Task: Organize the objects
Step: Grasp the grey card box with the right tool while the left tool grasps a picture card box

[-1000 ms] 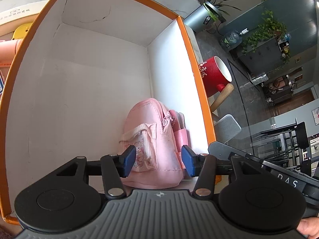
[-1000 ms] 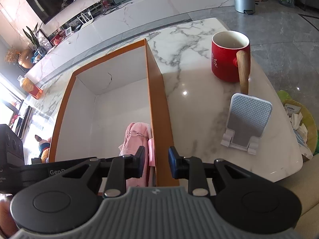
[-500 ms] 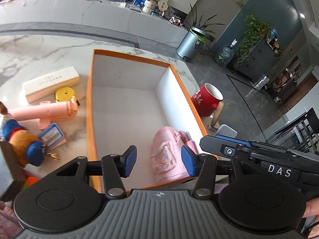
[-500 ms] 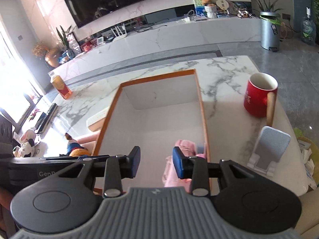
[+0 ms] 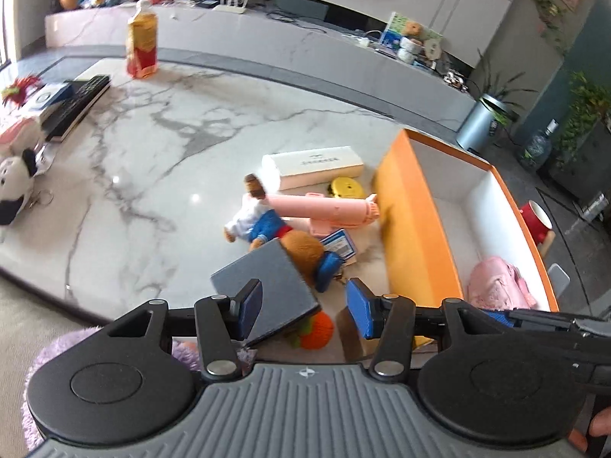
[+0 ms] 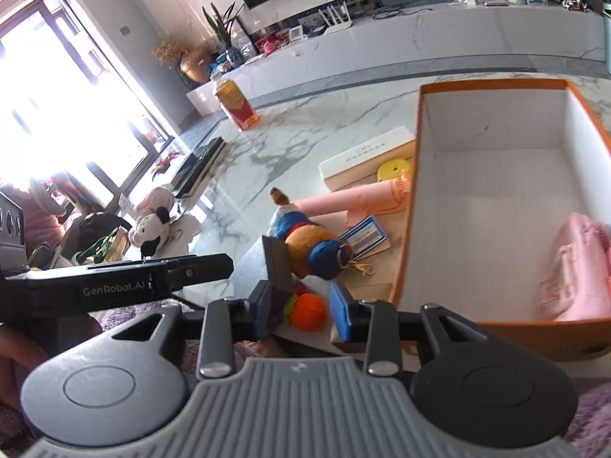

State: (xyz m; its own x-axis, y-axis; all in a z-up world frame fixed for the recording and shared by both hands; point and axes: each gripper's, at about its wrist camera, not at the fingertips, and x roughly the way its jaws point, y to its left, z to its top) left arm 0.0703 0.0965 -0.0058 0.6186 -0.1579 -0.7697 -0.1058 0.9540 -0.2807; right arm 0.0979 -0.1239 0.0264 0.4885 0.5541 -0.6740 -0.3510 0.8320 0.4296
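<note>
An orange box (image 5: 416, 229) with a white inside stands on the marble table; it also shows in the right wrist view (image 6: 410, 206). A pink pouch (image 5: 496, 282) lies in its near corner (image 6: 576, 267). Left of the box lie a plush bear (image 5: 275, 229), a pink fan (image 5: 328, 210), a yellow disc (image 5: 345, 187), a white long box (image 5: 313, 166), a card (image 5: 338, 242), a grey flat case (image 5: 267, 286) and an orange toy (image 5: 317, 330). My left gripper (image 5: 303, 307) is open and empty above the case and toy. My right gripper (image 6: 301, 307) is open and empty above the orange toy (image 6: 307, 311).
A juice bottle (image 5: 142, 47) stands at the far table edge. A remote (image 5: 76, 105) and a black-and-white plush (image 5: 15, 187) lie at the left. A red mug (image 5: 536, 219) stands right of the box. Purple fuzzy fabric (image 5: 38, 366) lies below the near table edge.
Both grippers have pulled back out of the box and swung left over the loose objects. The pink pouch stays in the box. Both jaws remain open.
</note>
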